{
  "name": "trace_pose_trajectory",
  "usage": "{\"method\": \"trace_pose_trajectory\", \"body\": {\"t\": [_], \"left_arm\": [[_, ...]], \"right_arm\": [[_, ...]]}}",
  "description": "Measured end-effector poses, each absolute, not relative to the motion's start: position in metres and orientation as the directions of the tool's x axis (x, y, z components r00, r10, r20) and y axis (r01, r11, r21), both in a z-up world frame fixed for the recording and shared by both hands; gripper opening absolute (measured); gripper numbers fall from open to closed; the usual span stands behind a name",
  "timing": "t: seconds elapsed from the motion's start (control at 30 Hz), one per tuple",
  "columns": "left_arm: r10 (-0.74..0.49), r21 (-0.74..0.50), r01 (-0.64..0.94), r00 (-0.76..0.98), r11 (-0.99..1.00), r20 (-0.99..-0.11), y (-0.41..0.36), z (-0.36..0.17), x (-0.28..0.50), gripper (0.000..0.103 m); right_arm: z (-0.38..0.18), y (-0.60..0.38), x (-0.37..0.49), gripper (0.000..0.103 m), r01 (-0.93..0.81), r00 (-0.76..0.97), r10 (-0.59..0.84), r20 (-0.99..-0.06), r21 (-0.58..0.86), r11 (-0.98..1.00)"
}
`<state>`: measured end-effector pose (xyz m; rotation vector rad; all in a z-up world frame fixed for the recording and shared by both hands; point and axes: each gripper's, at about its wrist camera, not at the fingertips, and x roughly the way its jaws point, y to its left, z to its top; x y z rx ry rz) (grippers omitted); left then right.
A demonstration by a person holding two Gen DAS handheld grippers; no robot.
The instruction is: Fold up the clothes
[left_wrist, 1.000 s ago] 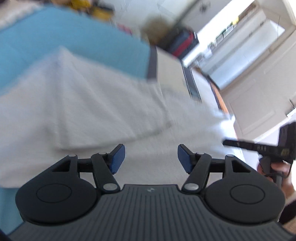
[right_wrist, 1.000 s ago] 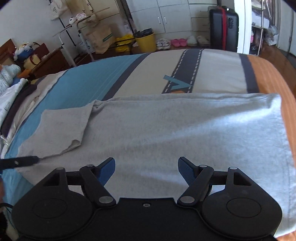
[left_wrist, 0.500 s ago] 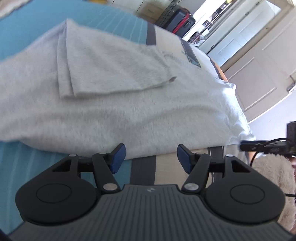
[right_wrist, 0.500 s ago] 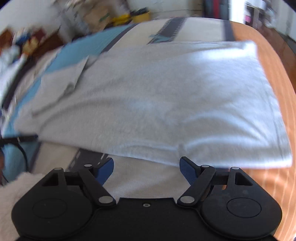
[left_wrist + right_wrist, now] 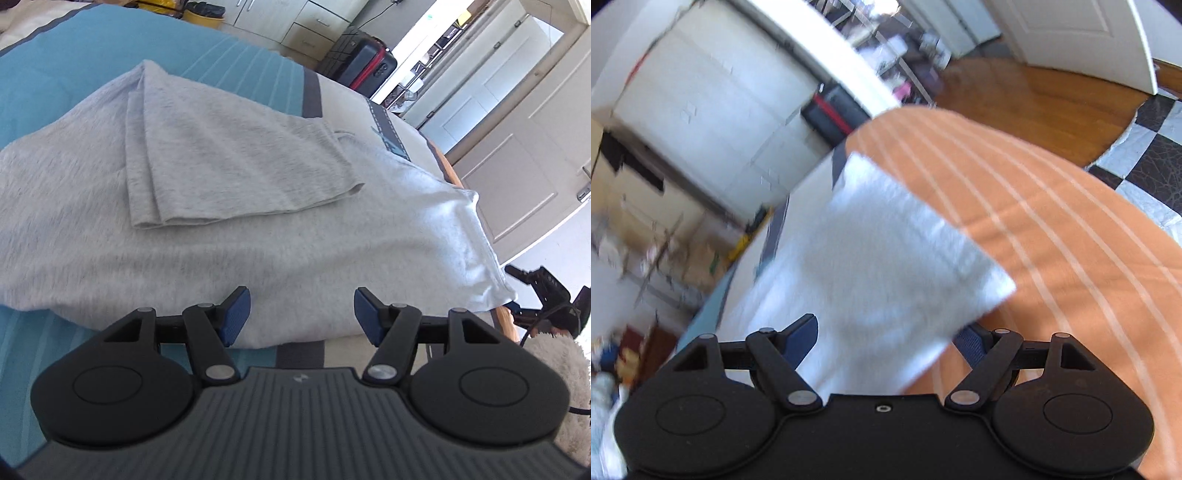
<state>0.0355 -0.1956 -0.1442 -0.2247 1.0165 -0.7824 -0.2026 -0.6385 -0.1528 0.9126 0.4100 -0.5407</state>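
Left claw (image 5: 302,314) sits low centre of the left wrist view, fingers spread wide, nothing between the blue pads (image 5: 235,315), level with the near edge of the grey T-shirt (image 5: 229,236). The shirt lies flat on the bed (image 5: 44,70), filling mid-frame, with a sleeve (image 5: 207,162) folded inward on top at upper left of centre. Its lower right corner hangs off the bed edge at right.

Right claw (image 5: 884,341) at bottom centre of the right wrist view, tilted, fingers spread; the shirt's corner (image 5: 886,266) lies over the gap and covers part of the right pad. Frame is motion-blurred, cannot tell if the pads touch the cloth. In the left wrist view the right claw (image 5: 543,295) shows at far right edge, just beside the shirt corner.

Around: orange striped bedcover (image 5: 1052,221) right of the shirt, dark suitcase (image 5: 364,68) upper centre, white doors (image 5: 517,155) upper right, yellow bucket (image 5: 203,16) top, fluffy white sleeve (image 5: 554,362) lower right, wood floor (image 5: 1034,96) and black-and-white checkered quilt (image 5: 1145,155) right.
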Motion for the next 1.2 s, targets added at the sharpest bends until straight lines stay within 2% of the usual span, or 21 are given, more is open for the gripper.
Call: {"method": "trace_pose_trajectory", "body": {"t": [0.03, 0.07, 0.13, 0.23, 0.3, 0.4, 0.5, 0.57, 0.63, 0.77, 0.9, 1.0, 1.07, 1.2], "left_arm": [[-0.675, -0.507, 0.478, 0.294, 0.717, -0.677, -0.194, -0.143, 0.036, 0.061], [-0.671, -0.503, 0.475, 0.302, 0.722, -0.678, -0.193, -0.142, 0.037, 0.061], [-0.661, -0.494, 0.468, 0.319, 0.733, -0.679, -0.187, -0.137, 0.038, 0.061], [-0.72, -0.584, 0.438, 0.28, 0.684, -0.635, -0.17, -0.126, 0.042, 0.06], [-0.77, -0.643, 0.43, 0.262, 0.633, -0.582, -0.157, -0.114, 0.043, 0.06], [-0.745, -0.595, 0.454, 0.325, 0.663, -0.582, -0.141, -0.096, 0.045, 0.06], [-0.711, -0.541, 0.468, 0.372, 0.699, -0.597, -0.12, -0.085, 0.064, 0.06], [-0.708, -0.56, 0.436, 0.386, 0.705, -0.592, -0.099, -0.093, 0.071, 0.06], [-0.705, -0.58, 0.401, 0.4, 0.709, -0.586, -0.077, -0.102, 0.078, 0.06], [-0.697, -0.618, 0.33, 0.427, 0.713, -0.576, -0.035, -0.119, 0.092, 0.062], [-0.687, -0.654, 0.258, 0.454, 0.711, -0.567, 0.007, -0.136, 0.106, 0.062], [-0.696, -0.672, 0.247, 0.454, 0.698, -0.556, 0.017, -0.141, 0.112, 0.06], [-0.709, -0.681, 0.256, 0.447, 0.686, -0.546, 0.016, -0.141, 0.114, 0.06], [-0.733, -0.698, 0.274, 0.432, 0.662, -0.525, 0.013, -0.142, 0.118, 0.06]], "right_arm": [[-0.153, -0.642, -0.195, 0.08, 0.608, 0.79, -0.292, -0.539, 0.625, 0.49], [-0.152, -0.644, -0.185, 0.052, 0.62, 0.779, -0.305, -0.548, 0.6, 0.506], [-0.151, -0.648, -0.163, 0.009, 0.638, 0.759, -0.305, -0.575, 0.567, 0.521], [-0.134, -0.638, -0.141, 0.009, 0.566, 0.819, -0.265, -0.509, 0.641, 0.519], [-0.102, -0.618, -0.116, 0.008, 0.505, 0.85, -0.218, -0.48, 0.62, 0.601], [-0.053, -0.587, -0.078, 0.007, 0.402, 0.886, -0.142, -0.442, 0.576, 0.712], [0.007, -0.529, -0.034, 0.007, 0.299, 0.882, -0.075, -0.466, 0.428, 0.853], [0.04, -0.488, -0.014, 0.007, 0.201, 0.893, -0.024, -0.45, 0.35, 0.915], [0.062, -0.452, 0.006, 0.007, 0.071, 0.904, 0.092, -0.418, 0.36, 0.93], [0.048, -0.371, 0.052, 0.007, -0.093, 0.833, 0.305, -0.461, 0.427, 0.899], [-0.037, -0.286, 0.097, 0.007, -0.144, 0.69, 0.415, -0.593, 0.449, 0.882], [-0.097, -0.241, 0.111, 0.007, -0.12, 0.577, 0.374, -0.726, 0.377, 0.918], [-0.109, -0.232, 0.105, 0.006, -0.153, 0.561, 0.334, -0.758, 0.301, 0.941], [-0.102, -0.234, 0.086, 0.006, -0.2, 0.62, 0.317, -0.718, 0.247, 0.948]]}}
